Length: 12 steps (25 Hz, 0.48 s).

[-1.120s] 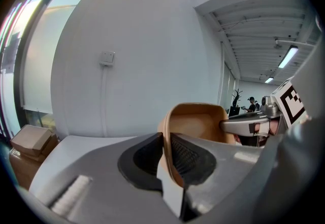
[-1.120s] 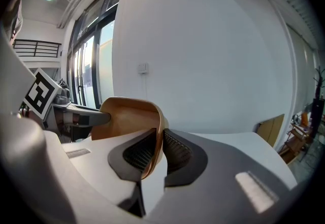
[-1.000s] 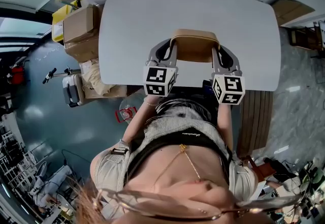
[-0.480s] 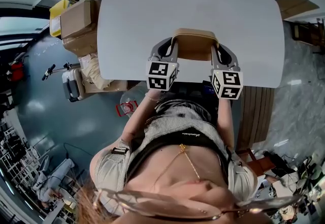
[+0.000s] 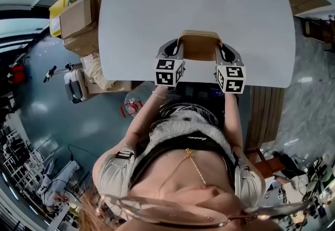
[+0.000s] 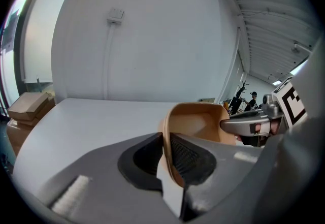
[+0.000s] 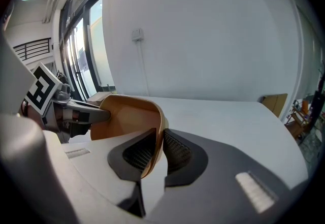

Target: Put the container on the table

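1. You hold a tan, open-topped container with rounded corners (image 5: pixel 200 46) between both tools, out in front of your body.
2. The left tongs (image 6: pixel 166 153) are clenched on the container's left wall, which sits pinched between the dark ribbed pads.
3. The right tongs (image 7: pixel 158 148) are clenched the same way on the opposite wall, so the container hangs level between the two.
4. The container is over the near side of the broad, pale grey bench (image 5: pixel 157 15), roughly midway along its width and just inside the edge closest to you.
5. What has changed over the last second: the two marker cubes have crept forward, away from your torso, and the bench's near edge now sits closer under your hands. More of the bench top shows around the container than before.
6. The grip itself has not changed; both tongs stay closed on the same two walls.
7. That suggests the carry is nearly over and the lowering is the step in hand. The container now has bench beneath it rather than floor.
8. No view shows the container's base, so you cannot tell whether it already touches the bench or hangs just above it.
9. The bench around it looks bare, so nothing seems to block the set-down. Brown cardboard boxes (image 5: pixel 78 18) stand on the floor beyond the bench's left end, well apart.
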Motion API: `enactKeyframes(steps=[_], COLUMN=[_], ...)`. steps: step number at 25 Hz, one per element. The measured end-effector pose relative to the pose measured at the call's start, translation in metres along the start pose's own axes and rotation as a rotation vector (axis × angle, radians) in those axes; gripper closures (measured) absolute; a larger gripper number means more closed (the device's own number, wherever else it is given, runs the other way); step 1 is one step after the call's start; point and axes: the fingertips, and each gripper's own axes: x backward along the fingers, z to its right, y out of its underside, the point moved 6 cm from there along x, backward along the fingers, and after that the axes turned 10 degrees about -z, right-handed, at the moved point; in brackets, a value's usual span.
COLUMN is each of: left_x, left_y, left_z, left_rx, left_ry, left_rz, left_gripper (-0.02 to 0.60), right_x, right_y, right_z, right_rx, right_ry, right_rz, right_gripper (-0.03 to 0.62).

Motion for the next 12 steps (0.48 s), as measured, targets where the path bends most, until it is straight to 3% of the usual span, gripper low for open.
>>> enactKeyframes(steps=[12], left_x=[-0.035], left_y=[0.027], left_z=[-0.011], left_rx=[0.039], left_ry=[-0.012], left_rz=[-0.1], left_gripper=[0.551], right_x=[-0.042], right_y=[0.024], right_z=[0.008], right_rx=[-0.024], right_ry=[-0.006], right_rz=[-0.118], right_gripper=[0.522])
